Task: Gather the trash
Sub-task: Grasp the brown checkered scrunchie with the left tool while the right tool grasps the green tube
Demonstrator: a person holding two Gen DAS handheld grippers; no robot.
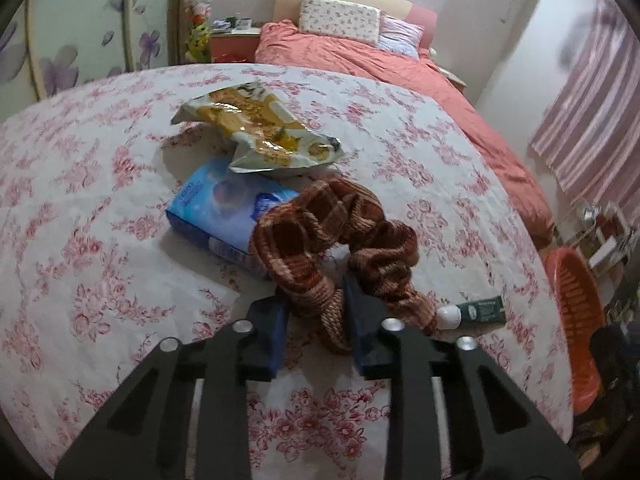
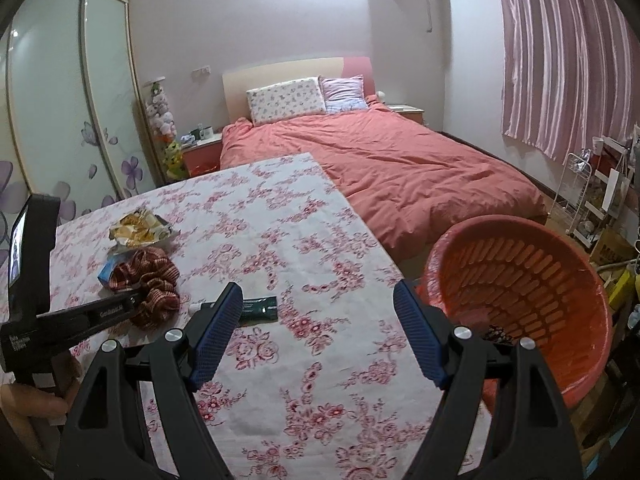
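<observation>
On the floral-cloth table [image 1: 100,200] lie a crumpled yellow snack bag [image 1: 260,128], a blue packet [image 1: 216,208], a brown woven scarf [image 1: 340,236] and a dark green tube with a white cap [image 1: 476,311]. My left gripper [image 1: 316,320] is shut on the near end of the scarf, pinched between its blue pads. In the right wrist view the scarf [image 2: 148,284], the snack bag [image 2: 140,230] and the tube [image 2: 252,309] lie at left. My right gripper [image 2: 318,328] is open and empty above the table, beside an orange basket [image 2: 520,280].
The orange basket [image 1: 576,320] stands off the table's right edge. A bed with a salmon cover [image 2: 392,168] is behind the table. A wardrobe with flower doors [image 2: 72,120] is at left, a white rack [image 2: 592,200] and pink curtains [image 2: 560,52] at right.
</observation>
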